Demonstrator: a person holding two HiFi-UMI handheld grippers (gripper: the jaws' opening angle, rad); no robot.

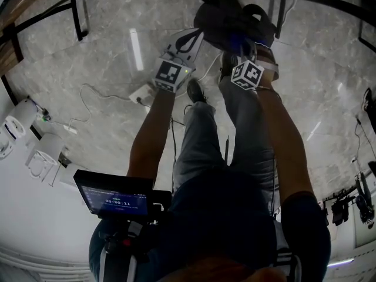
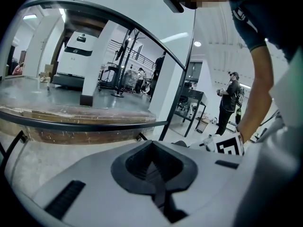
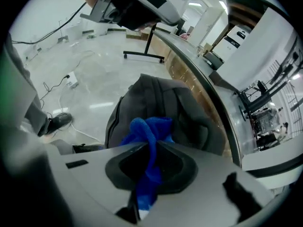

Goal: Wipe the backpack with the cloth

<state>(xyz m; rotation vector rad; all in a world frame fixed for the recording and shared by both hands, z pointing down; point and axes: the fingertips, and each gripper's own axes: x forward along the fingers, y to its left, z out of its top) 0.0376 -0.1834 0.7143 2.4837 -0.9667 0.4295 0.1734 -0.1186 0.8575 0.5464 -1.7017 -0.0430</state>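
The right gripper (image 3: 152,145) pinches a blue cloth (image 3: 147,129) over the dark grey backpack (image 3: 189,105), which sits on the marble floor (image 3: 90,79) beside a curved counter (image 3: 210,86), the left gripper (image 2: 154,150) is closed and empty, and a small monitor (image 1: 117,200) reads 00:00:11.

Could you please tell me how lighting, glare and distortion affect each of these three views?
Head view: dim, with bright strips of glare on the marble floor and the dark backpack nearly featureless. Left gripper view: brighter, and the fisheye bows the wooden tabletop. Right gripper view: the blue cloth looks soft, out of focus up close.
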